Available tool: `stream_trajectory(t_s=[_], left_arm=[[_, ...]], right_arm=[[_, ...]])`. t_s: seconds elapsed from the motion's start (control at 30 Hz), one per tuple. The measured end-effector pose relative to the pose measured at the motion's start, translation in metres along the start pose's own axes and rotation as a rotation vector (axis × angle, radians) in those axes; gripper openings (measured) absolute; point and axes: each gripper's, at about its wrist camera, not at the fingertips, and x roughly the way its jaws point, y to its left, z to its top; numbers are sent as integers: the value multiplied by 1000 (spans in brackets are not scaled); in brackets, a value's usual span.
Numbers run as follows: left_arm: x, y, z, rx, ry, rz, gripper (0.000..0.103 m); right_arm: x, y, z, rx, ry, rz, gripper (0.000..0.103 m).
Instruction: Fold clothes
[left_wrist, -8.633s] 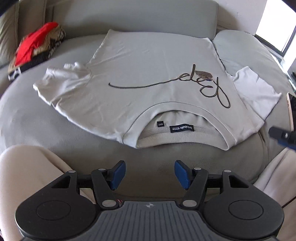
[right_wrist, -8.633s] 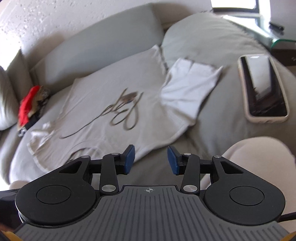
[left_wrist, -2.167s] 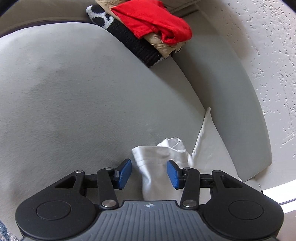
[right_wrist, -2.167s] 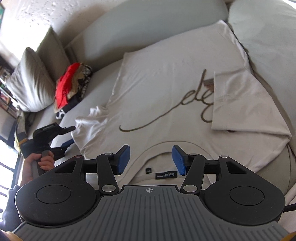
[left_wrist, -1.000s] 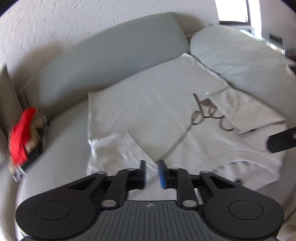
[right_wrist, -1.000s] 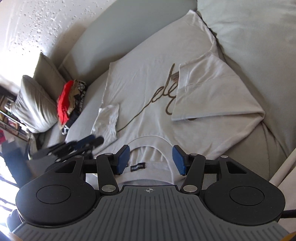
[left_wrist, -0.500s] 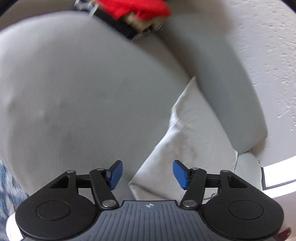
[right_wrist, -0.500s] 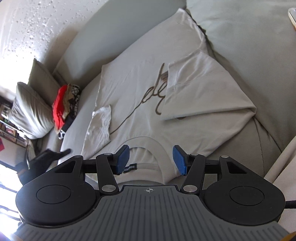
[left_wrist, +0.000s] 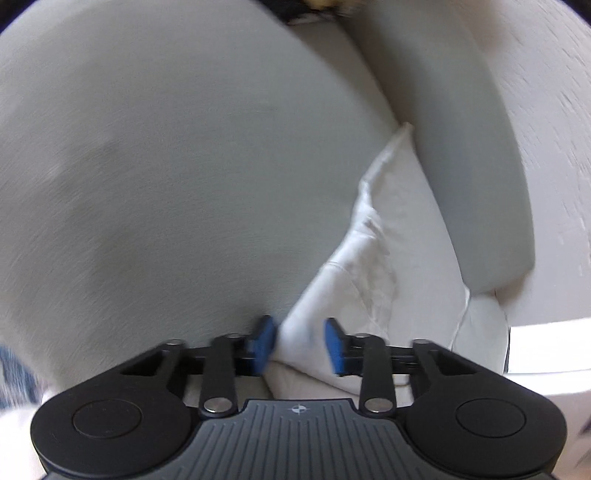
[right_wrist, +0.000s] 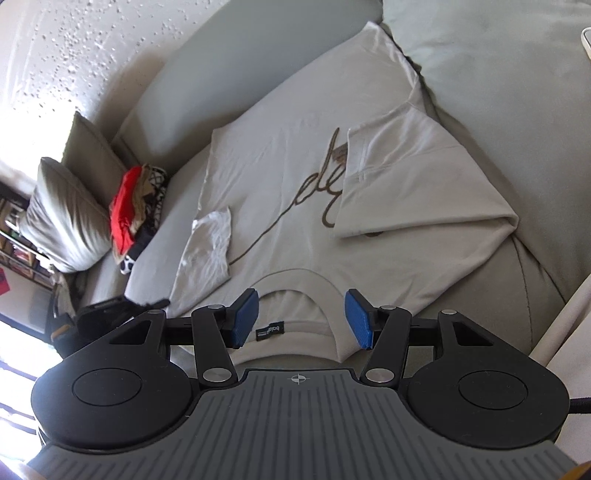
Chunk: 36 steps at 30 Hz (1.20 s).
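A light grey T-shirt with a dark script print lies flat on a grey sofa, collar toward me. Both sleeves are folded inward: the right one and the left one. My right gripper is open and empty, hovering above the collar and its black label. My left gripper is open, its blue pads either side of the shirt's left shoulder edge; the view is blurred. It also shows in the right wrist view at the shirt's left corner.
A pile of red, tan and black-and-white clothes lies at the left beside a grey cushion. The sofa backrest runs behind the shirt. A phone's corner shows at the far right.
My left gripper let go of the left sleeve after folding it inward, then dropped to the shirt's left shoulder edge with its jaws narrower than half a second ago. My right gripper barely moved.
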Motion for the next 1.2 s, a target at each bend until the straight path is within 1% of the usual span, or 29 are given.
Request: stream_trajectory(t_s=[0.03,0.07,0.17,0.23,0.3,0.33,0.37,0.43,0.47,0.5,0.53,0.57,0.63,0.67,0.7,0.73,0.77,0.83,0.87,0.93,0.97,1.0,1.03,1.07,1.1,1.13,1.17,1.2], left_arm=[[-1,1,-2,-7,-4,5,10],[-3,-1,-5,16,-12,20,3],[-10,-14,-12,128,-43,78,0],[-22,-26,-16,217,-90,133,0],[-28,-38,-23,305,-132,211,0],[-26,-43,-26,344,-139,253,0],[-23,-46,-28,366,-134,278,0],[-18,-49,-30,389,-124,302,1],[-18,-51,-31,400,-129,315,4],[-19,-54,-33,414,-134,334,10],[-22,-57,-35,435,-150,357,9],[-27,-59,-37,460,-172,381,11],[-41,-67,-50,535,-223,434,23],[-47,-71,-59,569,-241,442,26],[-51,-72,-66,594,-241,431,29],[-53,-71,-73,615,-226,408,29],[-51,-73,-83,641,-211,389,30],[-46,-79,-102,701,-183,359,30],[-41,-82,-113,743,-183,352,31],[-27,-90,-130,829,-185,350,34],[-19,-95,-137,872,-186,350,34],[-17,-98,-147,899,-184,344,35],[-10,-101,-152,916,-181,338,36],[1,-104,-155,932,-177,334,36],[8,-106,-160,955,-170,336,36],[15,-107,-163,973,-153,357,36],[24,-106,-166,988,-132,384,35],[30,-104,-170,993,-111,404,33]], right_arm=[[0,0,0,0,1,-1,58],[0,0,0,-1,1,-2,58],[0,1,0,-2,2,-5,58],[0,1,0,-3,2,-5,58],[0,-1,0,0,2,-11,58],[1,-3,1,2,2,-14,58],[1,-4,1,3,2,-18,58],[-4,-7,1,9,-17,-28,58],[-7,-9,1,13,-27,-33,58],[-10,-11,1,16,-38,-39,58],[-13,-13,1,19,-48,-44,58],[-17,-17,0,29,-68,-71,58],[-25,-26,-1,53,-111,-132,58],[-27,-31,-1,58,-129,-156,58],[-29,-35,-2,62,-145,-178,56],[-28,-39,-1,70,-151,-201,51],[-24,-40,0,63,-149,-214,33],[-17,-39,1,44,-143,-237,12],[-14,-37,3,19,-149,-247,11],[-8,-25,6,-67,-183,-275,12],[-5,-19,9,-112,-202,-296,17],[0,-16,14,-143,-211,-319,19],[6,-14,20,-170,-218,-344,35],[13,-17,25,-165,-189,-349,46],[20,-20,29,-153,-154,-351,46],[27,-24,34,-142,-118,-353,45],[34,-27,38,-130,-83,-354,47],[36,-27,36,-145,-60,-359,47]])
